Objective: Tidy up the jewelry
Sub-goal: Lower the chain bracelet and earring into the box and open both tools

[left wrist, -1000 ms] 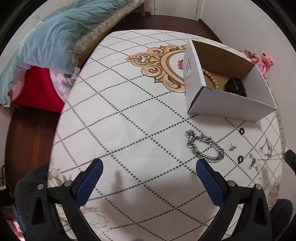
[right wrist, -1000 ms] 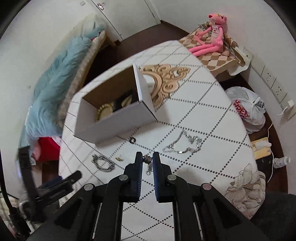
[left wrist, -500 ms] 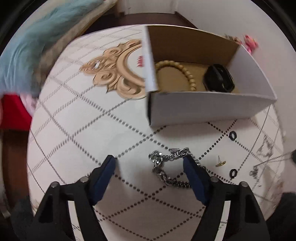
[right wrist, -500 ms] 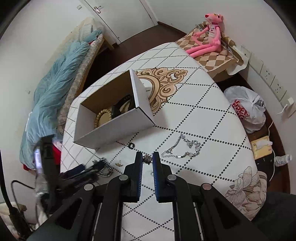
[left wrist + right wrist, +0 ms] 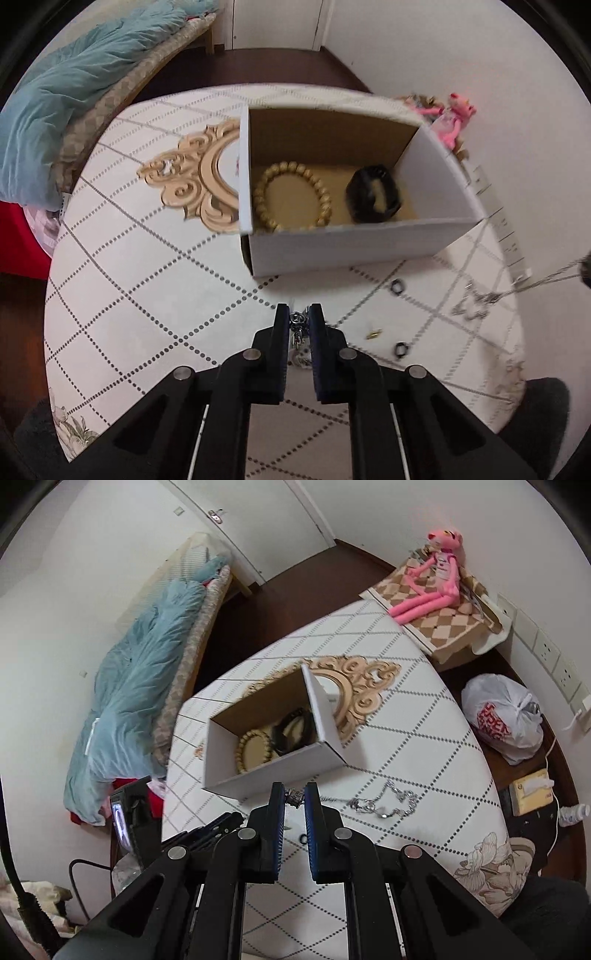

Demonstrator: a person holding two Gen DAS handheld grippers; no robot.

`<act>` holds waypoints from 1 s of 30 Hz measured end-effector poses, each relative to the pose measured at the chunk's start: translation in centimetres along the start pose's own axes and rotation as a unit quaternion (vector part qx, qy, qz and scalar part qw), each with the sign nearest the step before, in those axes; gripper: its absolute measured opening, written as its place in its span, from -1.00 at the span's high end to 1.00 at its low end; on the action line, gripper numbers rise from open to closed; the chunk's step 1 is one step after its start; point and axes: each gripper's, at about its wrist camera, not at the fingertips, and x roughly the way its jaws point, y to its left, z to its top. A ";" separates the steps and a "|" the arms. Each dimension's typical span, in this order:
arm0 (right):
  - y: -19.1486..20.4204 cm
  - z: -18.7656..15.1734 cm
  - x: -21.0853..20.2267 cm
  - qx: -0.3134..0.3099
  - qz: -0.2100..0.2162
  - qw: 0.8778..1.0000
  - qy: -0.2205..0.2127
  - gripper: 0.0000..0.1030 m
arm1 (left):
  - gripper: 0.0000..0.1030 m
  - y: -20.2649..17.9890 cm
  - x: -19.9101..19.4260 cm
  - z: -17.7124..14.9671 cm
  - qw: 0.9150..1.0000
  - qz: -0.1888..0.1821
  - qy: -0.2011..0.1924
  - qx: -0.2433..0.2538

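A white cardboard box (image 5: pixel 354 247) stands open on the table and holds a tan bead bracelet (image 5: pixel 291 199) and a black bracelet (image 5: pixel 373 195). My left gripper (image 5: pixel 299 319) is shut on a chunky silver chain bracelet (image 5: pixel 298 332) just in front of the box. My right gripper (image 5: pixel 294 797) is shut on a silver charm necklace (image 5: pixel 384 805), whose chain trails onto the table to the right. The box (image 5: pixel 273 734) lies just beyond it. The necklace also shows in the left wrist view (image 5: pixel 517 291).
Two small black rings (image 5: pixel 397 286) (image 5: pixel 400 349) and a gold earring (image 5: pixel 373 334) lie on the quilted tablecloth (image 5: pixel 147 280). A gold ornate mirror (image 5: pixel 199 184) lies left of the box. A pink plush toy (image 5: pixel 432 579) and a plastic bag (image 5: pixel 502 720) are off the table.
My left gripper moved forward over the chunky chain bracelet and shut on it. My right gripper rose with the necklace and moved toward the box.
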 end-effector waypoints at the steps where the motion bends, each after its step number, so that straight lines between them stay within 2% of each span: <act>1: 0.4 0.3 -0.3 -0.004 0.004 1.000 -0.003 0.78 | 0.85 0.0 -0.9 0.3 1.000 -0.006 -0.006 0.001; 9: 4.0 3.8 -1.7 -0.045 0.031 0.998 -0.015 0.79 | 0.89 -0.4 -8.0 4.4 0.997 -0.053 -0.054 0.004; 14: 6.2 6.7 -1.0 -0.073 0.032 0.997 -0.020 0.79 | 0.89 -0.1 -10.4 8.3 0.995 -0.057 -0.083 0.011; 17: 7.2 8.6 0.2 -0.086 0.020 0.996 -0.021 0.79 | 0.89 -0.2 -9.9 10.4 0.995 -0.048 -0.084 0.015; 21: 7.8 11.0 3.1 -0.097 -0.002 0.995 -0.007 0.79 | 0.89 -0.1 -7.5 12.7 0.997 -0.042 -0.065 0.019; 28: 7.0 12.9 9.0 -0.107 -0.047 0.992 0.038 0.79 | 0.88 0.1 -1.8 14.1 0.999 -0.037 -0.002 0.019; 30: 6.6 13.1 10.6 -0.111 -0.059 0.991 0.052 0.79 | 0.84 0.3 -0.5 14.3 1.000 -0.021 0.018 0.009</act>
